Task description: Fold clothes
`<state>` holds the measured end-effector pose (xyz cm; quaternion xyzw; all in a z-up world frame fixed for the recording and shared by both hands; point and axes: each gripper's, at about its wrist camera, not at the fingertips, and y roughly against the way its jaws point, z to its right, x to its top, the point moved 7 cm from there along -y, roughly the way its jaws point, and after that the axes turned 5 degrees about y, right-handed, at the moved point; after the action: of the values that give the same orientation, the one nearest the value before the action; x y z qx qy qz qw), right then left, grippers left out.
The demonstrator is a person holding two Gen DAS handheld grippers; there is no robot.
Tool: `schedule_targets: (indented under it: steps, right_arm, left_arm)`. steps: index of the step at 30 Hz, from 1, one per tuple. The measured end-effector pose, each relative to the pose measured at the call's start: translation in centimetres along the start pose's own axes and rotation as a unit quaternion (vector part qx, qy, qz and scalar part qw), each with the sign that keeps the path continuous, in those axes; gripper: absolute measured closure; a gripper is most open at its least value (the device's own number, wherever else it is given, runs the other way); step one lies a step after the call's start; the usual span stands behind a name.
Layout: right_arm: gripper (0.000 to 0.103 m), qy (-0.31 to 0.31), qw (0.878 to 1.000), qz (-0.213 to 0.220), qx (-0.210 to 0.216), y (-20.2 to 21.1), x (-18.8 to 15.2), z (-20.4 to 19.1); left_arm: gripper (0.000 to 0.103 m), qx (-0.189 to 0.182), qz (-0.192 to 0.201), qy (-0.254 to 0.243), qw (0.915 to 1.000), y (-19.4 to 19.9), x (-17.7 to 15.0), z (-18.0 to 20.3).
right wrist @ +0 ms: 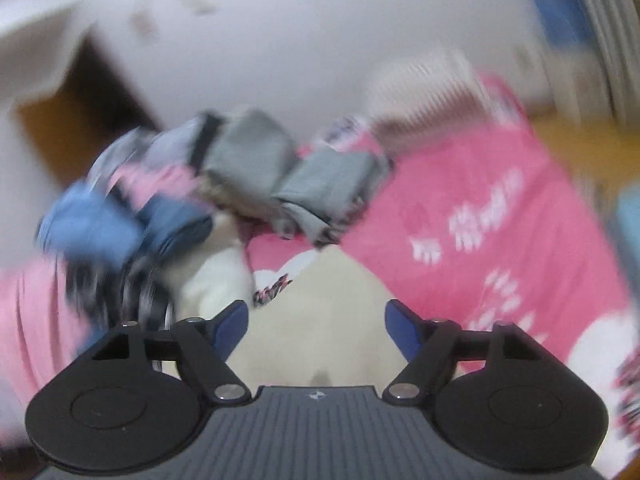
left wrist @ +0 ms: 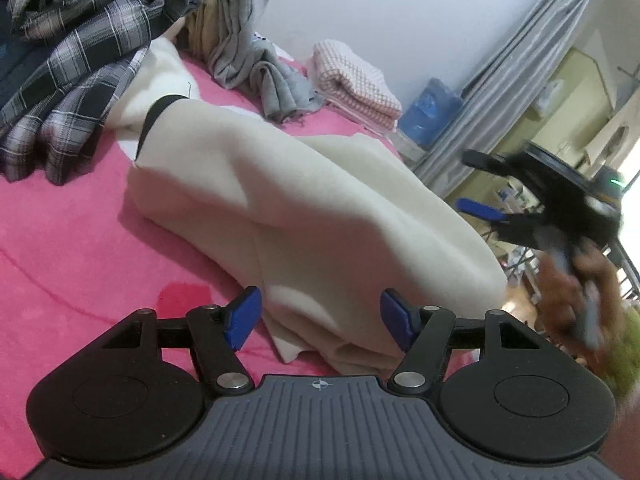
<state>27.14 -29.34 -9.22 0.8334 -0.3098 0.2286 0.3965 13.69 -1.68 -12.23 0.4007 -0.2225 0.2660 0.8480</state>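
Fingers apart; cream garment between

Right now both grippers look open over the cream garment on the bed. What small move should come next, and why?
Probably ease the left gripper forward and close it on the near edge of the cream garment. Its jaws stand open with that edge lying between them, gripping nothing. The right gripper hangs open off to the side, and its own view is blurred, so let it settle first.
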Motion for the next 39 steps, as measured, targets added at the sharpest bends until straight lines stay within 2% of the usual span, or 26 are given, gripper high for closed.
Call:
schedule_targets:
  steps: [3,5,6,9,13,15,17,18,20,22,25,27,30,33,34,36,38,39]
  right_arm:
    - [0.023,-0.104,0.994,-0.035,0.027,-3.6,-0.3,3.2]
    - [0.023,-0.142,0.986,-0.071,0.050,-5.3,-1.7,4.2]
    - [0.024,-0.141,0.985,-0.084,0.057,-5.7,-2.5,4.2]
    - [0.030,-0.089,0.988,-0.107,0.063,-5.1,-4.5,2.6]
    - [0.053,-0.039,0.987,-0.137,0.069,-2.5,-7.4,0.3]
    - [0.063,-0.023,0.985,-0.153,0.074,-0.9,-8.9,-0.8]
    - [0.079,-0.005,0.982,-0.172,0.075,0.5,-10.9,-1.7]
    - [0.082,0.005,0.979,-0.187,0.077,0.9,-12.2,-2.2]
    - [0.096,0.023,0.972,-0.219,0.082,1.6,-14.8,-3.3]
    - [0.097,0.044,0.964,-0.250,0.081,2.1,-17.7,-4.3]
    - [0.097,0.075,0.955,-0.277,0.068,2.3,-21.5,-5.7]
    - [0.097,0.091,0.953,-0.280,0.066,2.9,-22.2,-6.4]
    - [0.096,0.125,0.953,-0.266,0.076,4.3,-21.1,-7.6]
    - [0.093,0.170,0.956,-0.224,0.085,5.7,-17.9,-9.0]
    - [0.089,0.177,0.960,-0.200,0.085,5.9,-16.5,-9.2]
    - [0.069,0.175,0.970,-0.152,0.074,5.8,-13.2,-9.4]
    - [0.037,0.178,0.977,-0.112,0.047,4.8,-10.2,-9.9]
    - [0.032,0.186,0.977,-0.098,0.035,4.0,-9.0,-10.4]
  left_arm:
    - [0.037,0.001,0.007,-0.001,1.0000,0.6,0.5,-0.1]
    - [0.037,0.001,0.014,0.001,0.9999,1.0,1.1,-0.4]
    - [0.037,0.000,0.019,0.002,0.9998,1.2,1.5,-0.5]
    - [0.037,0.003,0.051,0.013,0.9986,2.3,3.3,-1.2]
    - [0.037,0.010,0.086,0.029,0.9958,3.4,5.2,-2.1]
    - [0.037,0.014,0.091,0.029,0.9953,3.5,5.3,-2.4]
    - [0.037,0.016,0.090,0.028,0.9954,3.4,5.1,-2.4]
    - [0.037,0.016,0.088,0.026,0.9957,3.3,4.9,-2.4]
    - [0.037,0.024,0.080,0.011,0.9964,2.8,4.4,-2.2]
    - [0.037,0.036,0.070,-0.015,0.9968,2.0,3.7,-2.0]
    - [0.034,0.055,0.055,-0.054,0.9955,0.9,2.8,-1.7]
    - [0.034,0.068,0.045,-0.080,0.9935,0.1,2.1,-1.5]
    - [0.034,0.090,0.036,-0.113,0.9889,-0.7,0.9,-1.4]
    - [0.034,0.101,0.027,-0.114,0.9880,-0.8,0.3,-1.8]
    - [0.034,0.104,0.025,-0.113,0.9878,-0.7,0.1,-1.9]
    - [0.034,0.110,0.019,-0.111,0.9875,-0.7,-0.3,-2.1]
    - [0.034,0.116,0.014,-0.110,0.9870,-0.6,-0.6,-2.3]
    - [0.034,0.120,0.013,-0.115,0.9861,-0.6,-0.7,-2.1]
